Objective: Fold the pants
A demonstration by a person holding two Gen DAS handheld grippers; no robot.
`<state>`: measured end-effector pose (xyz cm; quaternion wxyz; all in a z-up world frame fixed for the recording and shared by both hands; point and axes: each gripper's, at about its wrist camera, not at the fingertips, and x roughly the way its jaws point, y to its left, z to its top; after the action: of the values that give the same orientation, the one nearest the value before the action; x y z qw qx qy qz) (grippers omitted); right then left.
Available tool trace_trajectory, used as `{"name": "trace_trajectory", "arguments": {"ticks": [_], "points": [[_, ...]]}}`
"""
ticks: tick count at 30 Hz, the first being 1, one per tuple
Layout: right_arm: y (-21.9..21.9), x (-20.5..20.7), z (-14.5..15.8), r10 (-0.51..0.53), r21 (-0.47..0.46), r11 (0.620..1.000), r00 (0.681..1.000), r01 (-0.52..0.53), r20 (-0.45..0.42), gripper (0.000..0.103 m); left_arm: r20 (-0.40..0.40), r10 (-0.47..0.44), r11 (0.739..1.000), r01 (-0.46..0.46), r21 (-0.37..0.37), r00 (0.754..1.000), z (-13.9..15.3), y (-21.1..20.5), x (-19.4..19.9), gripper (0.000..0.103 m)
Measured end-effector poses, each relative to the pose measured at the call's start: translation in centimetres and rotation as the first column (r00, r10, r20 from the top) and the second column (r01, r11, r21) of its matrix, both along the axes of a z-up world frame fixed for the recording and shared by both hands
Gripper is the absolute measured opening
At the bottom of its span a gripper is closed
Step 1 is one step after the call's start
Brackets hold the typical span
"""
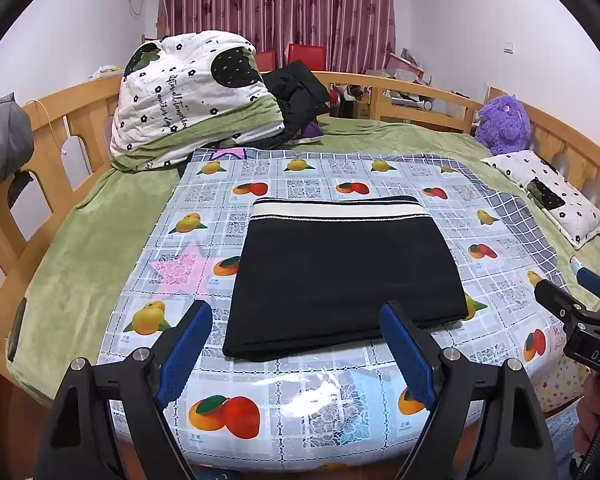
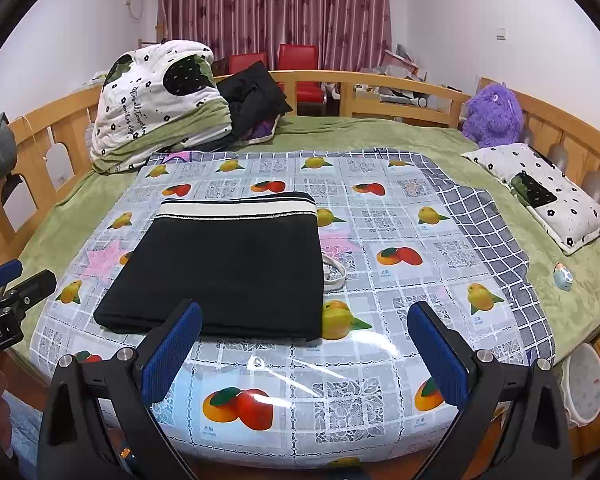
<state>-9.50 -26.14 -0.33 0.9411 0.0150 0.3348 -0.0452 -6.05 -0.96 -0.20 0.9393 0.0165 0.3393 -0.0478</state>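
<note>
Two sets of fingers spread wide, empty

Folded black pants lie flat on the fruit-print cloth, just beyond the left fingers and ahead-left of the right fingers.
</note>
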Motion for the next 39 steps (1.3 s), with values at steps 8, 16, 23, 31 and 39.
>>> {"name": "trace_trajectory", "arguments": {"ticks": [8, 16, 23, 31, 39], "points": [[-0.13, -0.05, 0.05, -0.006, 0.001, 1.000, 1.000, 0.006, 0.003, 0.101, -0.003, 0.000, 1.000, 0.000, 0.001, 1.000, -0.01, -0.12, 0.12, 0.085], [-0.06, -0.03, 0.04, -0.015, -0.001, 1.000, 1.000, 0.015, 0.002, 0.101, -0.006, 0.001, 1.000, -0.001, 0.001, 1.000, 0.01, -0.11, 0.12, 0.085], [0.02, 0.01, 0.02, -0.020, -0.003, 1.000, 1.000, 0.020, 0.000, 0.101, -0.007, 0.000, 1.000, 0.000, 0.000, 1.000, -0.01, -0.04, 0.12, 0.085], [0.01, 0.05, -0.01, -0.025, -0.001, 1.000, 1.000, 0.025, 0.000, 0.101, -0.007, 0.001, 1.000, -0.001, 0.000, 1.000, -0.01, -0.06, 0.13, 0.085], [-0.07, 0.11, 0.00, -0.029, -0.002, 1.000, 1.000, 0.029, -0.001, 0.101, -0.008, -0.002, 1.000, 0.002, -0.001, 1.000, 0.01, -0.01, 0.15, 0.085]]}}
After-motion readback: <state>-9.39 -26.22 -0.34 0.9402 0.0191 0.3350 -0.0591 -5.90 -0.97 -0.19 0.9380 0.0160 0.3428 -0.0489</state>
